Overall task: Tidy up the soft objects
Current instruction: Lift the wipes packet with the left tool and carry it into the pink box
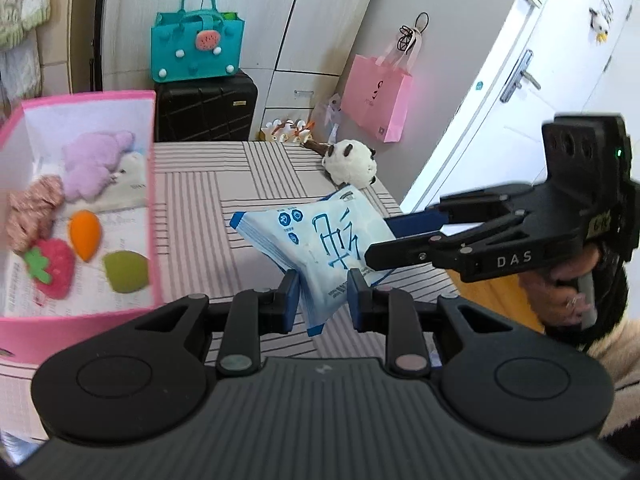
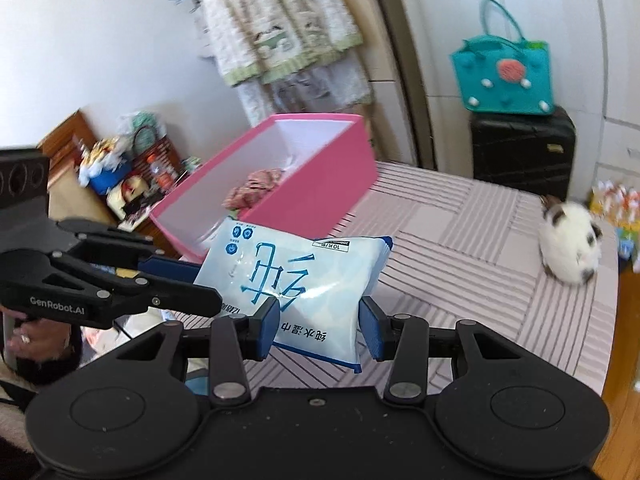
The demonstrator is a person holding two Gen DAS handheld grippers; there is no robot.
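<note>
A light blue pack of wet wipes (image 1: 320,240) hangs in the air above the striped table, held at two ends. My left gripper (image 1: 323,294) is shut on its near corner. My right gripper (image 1: 386,240) comes in from the right and is shut on its other end. In the right wrist view the pack (image 2: 296,276) sits between my right gripper's pads (image 2: 320,320), with the left gripper (image 2: 180,280) clamped on its left edge. A pink box (image 1: 80,316) at the left holds soft toys: a purple plush, a strawberry, an orange and a green piece.
A white panda plush (image 1: 352,162) lies at the table's far right edge, also in the right wrist view (image 2: 570,246). A black suitcase (image 1: 206,106) with a teal bag (image 1: 198,46) stands behind the table. A pink paper bag (image 1: 378,98) hangs by the white door.
</note>
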